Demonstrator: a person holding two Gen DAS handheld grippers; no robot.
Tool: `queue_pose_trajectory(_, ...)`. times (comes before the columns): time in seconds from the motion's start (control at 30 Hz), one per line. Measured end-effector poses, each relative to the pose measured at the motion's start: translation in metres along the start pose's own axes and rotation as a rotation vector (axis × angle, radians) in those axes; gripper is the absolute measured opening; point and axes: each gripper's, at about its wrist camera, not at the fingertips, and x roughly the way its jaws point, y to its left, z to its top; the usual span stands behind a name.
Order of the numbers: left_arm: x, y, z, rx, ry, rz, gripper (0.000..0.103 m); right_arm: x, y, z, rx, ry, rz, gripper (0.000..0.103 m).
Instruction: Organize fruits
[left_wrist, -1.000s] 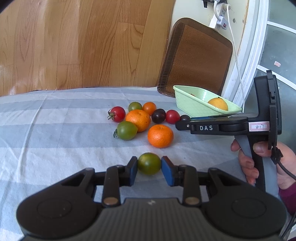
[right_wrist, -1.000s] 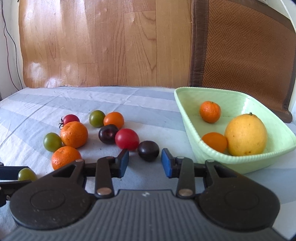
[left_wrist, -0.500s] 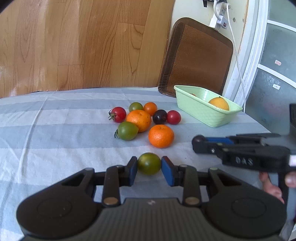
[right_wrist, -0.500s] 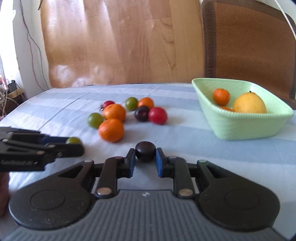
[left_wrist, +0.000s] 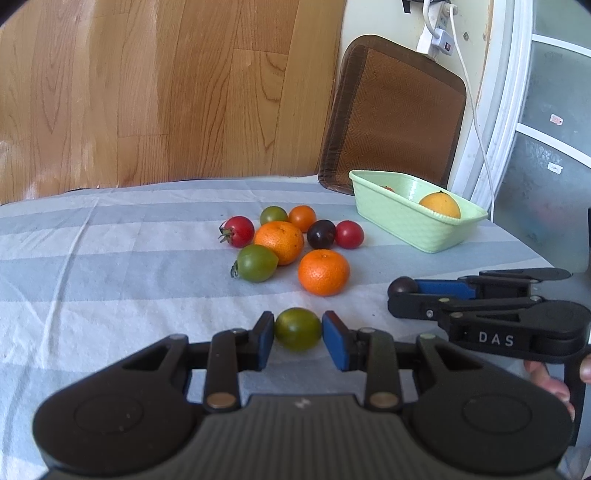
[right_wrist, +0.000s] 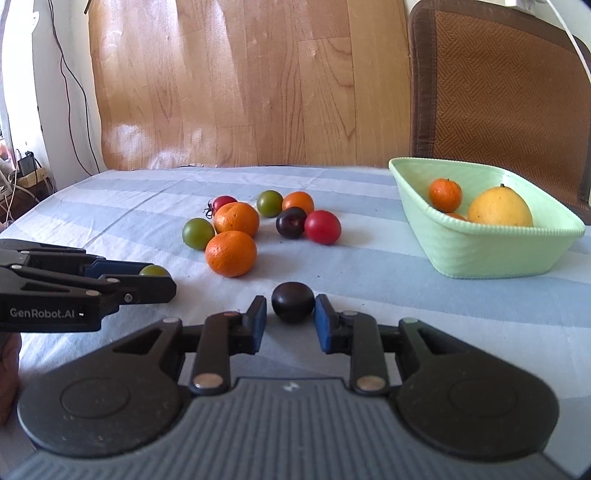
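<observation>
- my left gripper (left_wrist: 297, 334) has its blue pads pressed on both sides of a small, smooth olive-green tomato (left_wrist: 297, 329), low over the striped blue-and-white cloth (left_wrist: 110, 266).
- my right gripper (right_wrist: 290, 319) brackets a small, glossy dark purple plum-like fruit (right_wrist: 293, 301); slim gaps show at each pad, so i judge the fingers slightly apart, not clamped.
- the step in hand, i judge, is picking up one fruit per gripper; the right needs to close first.
- next both go to the pale green ribbed plastic basket (right_wrist: 491, 251) at 2 o'clock in the right view, which holds a yellow citrus (right_wrist: 500, 206) and mandarins.
- the loose cluster at 12 o'clock, with a dimpled orange mandarin (right_wrist: 231, 253) nearest, waits on the cloth.
- round, slick skins may roll or squirt out; i'd squeeze gently.
</observation>
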Motion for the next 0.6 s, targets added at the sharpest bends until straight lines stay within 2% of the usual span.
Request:
queue_pose_trajectory(0.23, 0.0011, 0.0006, 0.0002, -0.002, 0.010, -0.001, 0.030, 0.0017, 0.0012, 0.0005, -0.005, 0.000, -0.006, 0.032)
queue_pose_trajectory(0.37, 0.0018, 0.0009, 0.0005, -0.003, 0.013, -0.001, 0.029, 0.0021, 0.0032, 0.0009, -0.018, 0.001, -0.015, 0.028)
queue_pose_trajectory(0.6, 0.0022, 0.0008, -0.0001, -0.004, 0.013, -0.001, 0.029, 0.0019, 0.0033, 0.0011, -0.016, 0.000, -0.015, 0.027)
